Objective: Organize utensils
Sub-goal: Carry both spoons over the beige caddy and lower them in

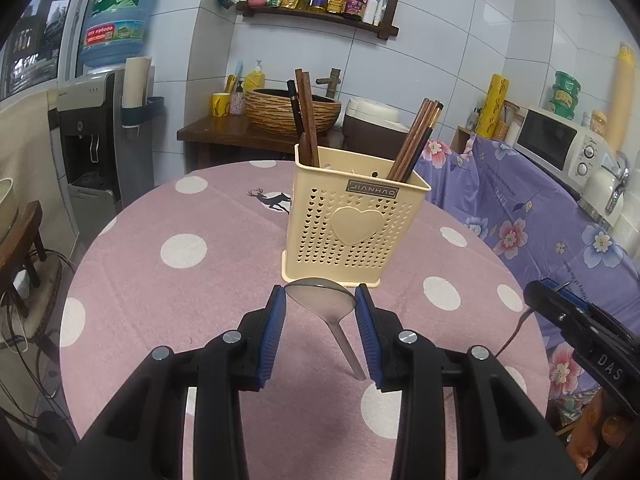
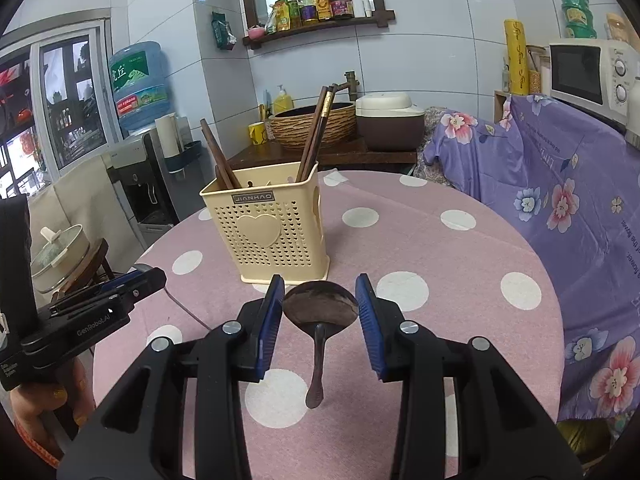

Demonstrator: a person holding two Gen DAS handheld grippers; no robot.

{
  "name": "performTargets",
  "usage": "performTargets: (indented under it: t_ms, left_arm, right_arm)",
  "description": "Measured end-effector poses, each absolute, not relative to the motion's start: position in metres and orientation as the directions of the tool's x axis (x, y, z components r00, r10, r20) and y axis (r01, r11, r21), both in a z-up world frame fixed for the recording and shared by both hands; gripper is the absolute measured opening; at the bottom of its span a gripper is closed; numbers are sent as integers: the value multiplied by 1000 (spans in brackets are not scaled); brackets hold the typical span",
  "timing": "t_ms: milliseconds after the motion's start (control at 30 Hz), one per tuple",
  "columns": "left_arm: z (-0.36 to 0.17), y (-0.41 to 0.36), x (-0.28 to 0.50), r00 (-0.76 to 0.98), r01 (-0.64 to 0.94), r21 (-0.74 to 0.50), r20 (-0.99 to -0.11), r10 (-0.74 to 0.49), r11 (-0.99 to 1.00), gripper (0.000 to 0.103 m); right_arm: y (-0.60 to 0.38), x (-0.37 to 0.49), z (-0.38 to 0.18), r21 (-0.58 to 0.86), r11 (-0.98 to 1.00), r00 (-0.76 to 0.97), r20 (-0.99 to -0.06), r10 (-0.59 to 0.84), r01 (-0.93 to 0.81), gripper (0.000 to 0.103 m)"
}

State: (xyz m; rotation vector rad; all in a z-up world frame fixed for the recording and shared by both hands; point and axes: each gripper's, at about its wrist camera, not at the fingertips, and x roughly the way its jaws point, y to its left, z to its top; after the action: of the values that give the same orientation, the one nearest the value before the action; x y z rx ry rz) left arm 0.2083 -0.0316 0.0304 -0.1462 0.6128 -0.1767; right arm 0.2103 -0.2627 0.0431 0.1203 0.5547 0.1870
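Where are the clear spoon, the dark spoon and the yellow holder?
Clear spoon [image 1: 320, 298], left wrist view, on its bowl.
Dark spoon [image 2: 320, 306], right wrist view, on its bowl.
Holder [image 1: 352, 226], left wrist view, on the heart on its front wall.

We cannot see the lower ends of the chopsticks [image 1: 416, 140] inside the holder [image 1: 352, 224]. At the frame's right edge, the right tool [image 1: 576, 320] is cut off. Bottle labels on the shelf [image 2: 316, 26] are too small to read.
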Motion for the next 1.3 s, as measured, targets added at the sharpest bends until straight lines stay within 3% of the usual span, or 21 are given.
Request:
performTargets:
  t_ms: [267, 433, 567, 667, 1133, 1200, 1300]
  left_arm:
    - [62, -22, 222, 803, 194, -226, -522, -287, 955, 36]
    - [135, -15, 247, 888, 183, -202, -387, -250, 962, 36]
    - [174, -19, 281, 926, 140, -175, -325, -191, 975, 36]
    - [175, -28, 305, 934, 104, -135, -328, -144, 985, 36]
    - [70, -41, 341, 842, 90, -102, -523, -130, 991, 36]
    - [61, -41, 344, 829, 93, -110, -542, -139, 990, 27]
    - [54, -41, 345, 827, 94, -104, -545, -136, 990, 26]
  right_arm:
    - [-247, 231, 53, 175, 964, 818, -513, 262, -199, 38]
    - [-239, 256, 120, 185, 957, 885, -374, 277, -222, 38]
    - [-233, 283, 176, 148, 974, 950, -238, 203, -172, 38]
    - [-228, 310, 193, 138, 981, 965, -205, 164, -137, 38]
    - [-200, 364, 72, 87, 993, 905, -411, 109, -80, 38]
    - [-198, 364, 64, 81, 993, 900, -422, 110, -84, 38]
    - [-196, 364, 57, 73, 994, 898, -427, 103, -79, 38]
